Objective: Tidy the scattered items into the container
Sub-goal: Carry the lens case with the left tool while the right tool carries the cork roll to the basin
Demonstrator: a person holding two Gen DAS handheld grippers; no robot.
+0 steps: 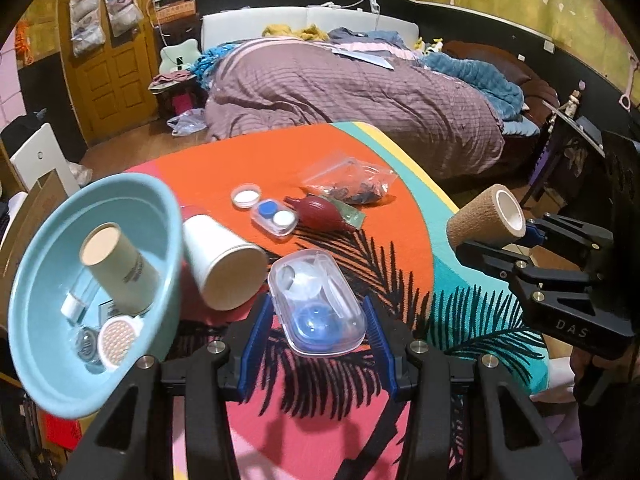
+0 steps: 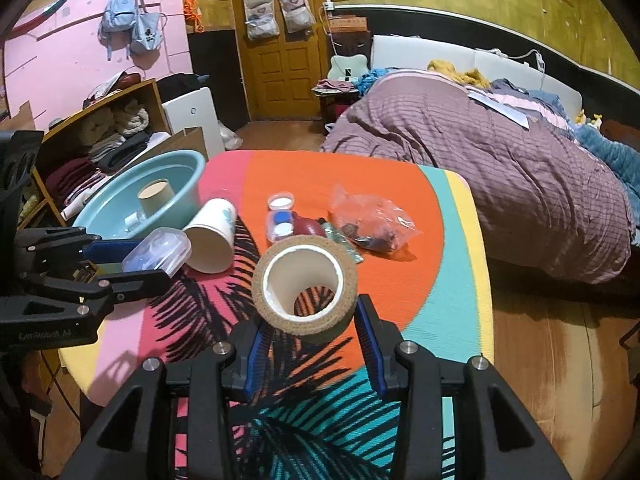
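My left gripper [image 1: 318, 340] is shut on a clear plastic case [image 1: 318, 304] with a blue insert, held above the patterned table beside the light-blue basin [image 1: 40, 320]. The basin holds a cardboard tube [image 1: 120, 268], a small bottle and a round brush. My right gripper [image 2: 312, 320] is shut on a brown tape roll [image 2: 340, 280], raised over the table's right side. On the table lie a tipped paper cup [image 2: 212, 236], a lens case [image 2: 280, 228], a white lid [image 2: 281, 201], a red rubber bulb [image 1: 320, 208] and a plastic bag [image 2: 372, 220].
A bed with a purple quilt [image 2: 500, 168] stands beyond the table's far and right edges. Left of the basin [image 2: 188, 184] are a shelf of folded clothes [image 2: 100, 148] and a cardboard sheet [image 2: 184, 142]. Wooden floor [image 2: 560, 360] lies to the right of the table.
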